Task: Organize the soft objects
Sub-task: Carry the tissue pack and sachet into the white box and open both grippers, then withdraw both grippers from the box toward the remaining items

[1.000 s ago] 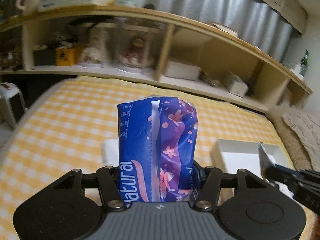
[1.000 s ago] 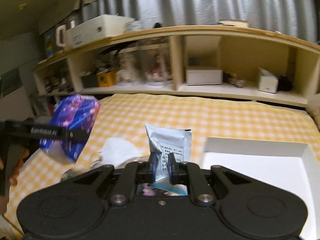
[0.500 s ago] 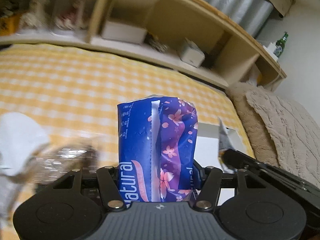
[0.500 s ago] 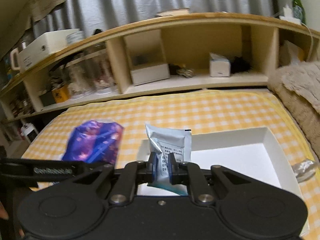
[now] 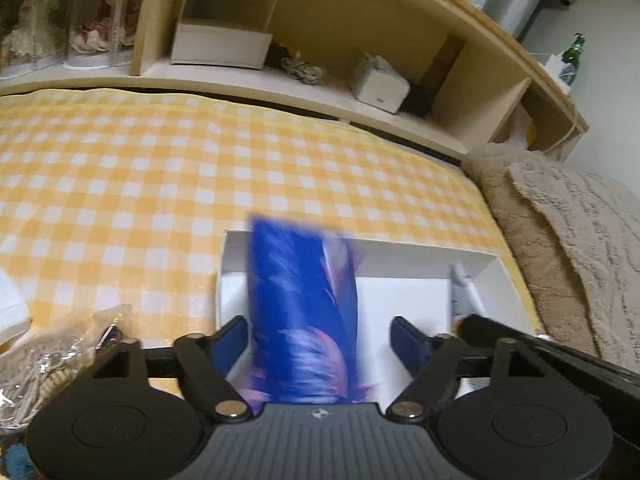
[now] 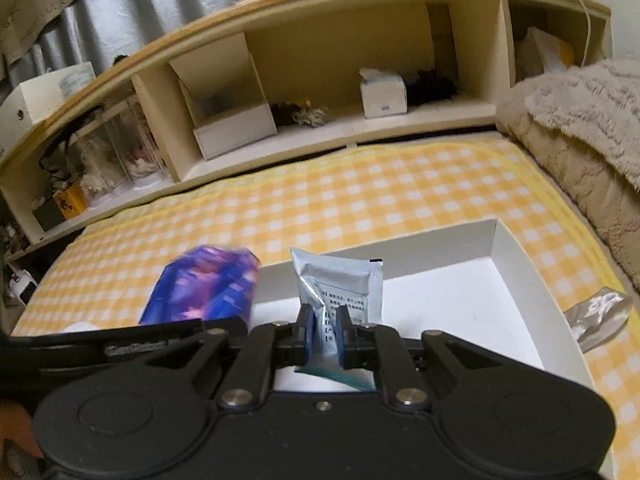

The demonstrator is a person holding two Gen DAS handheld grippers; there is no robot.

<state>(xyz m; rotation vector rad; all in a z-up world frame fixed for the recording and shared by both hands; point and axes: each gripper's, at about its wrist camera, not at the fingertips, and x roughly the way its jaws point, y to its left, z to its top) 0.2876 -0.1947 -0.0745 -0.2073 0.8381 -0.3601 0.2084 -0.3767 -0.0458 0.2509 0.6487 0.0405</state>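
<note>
A blue and purple tissue pack (image 5: 300,292) stands blurred between the jaws of my left gripper (image 5: 318,332). Those jaws are opening and the pads stand clear of the pack's sides. The pack hangs over the left end of the white box (image 5: 404,256) on the yellow checked cloth (image 5: 160,168). From the right wrist view the pack (image 6: 208,284) sits at the box's (image 6: 500,256) left wall. My right gripper (image 6: 323,328) is shut on a silver pouch (image 6: 344,280), held upright above the box floor. The pouch (image 5: 466,288) also shows at the right in the left wrist view.
A clear bag of pale cord (image 5: 48,364) and a white folded item (image 5: 10,308) lie left of the box. A crumpled clear wrapper (image 6: 596,316) lies to its right. A wooden shelf (image 5: 280,76) runs along the back, a beige blanket (image 5: 580,248) at the right.
Both grippers have swung right and down over the white box. The left jaws have spread off the tissue pack, which now blurs loose between them. The right grip is unchanged.
</note>
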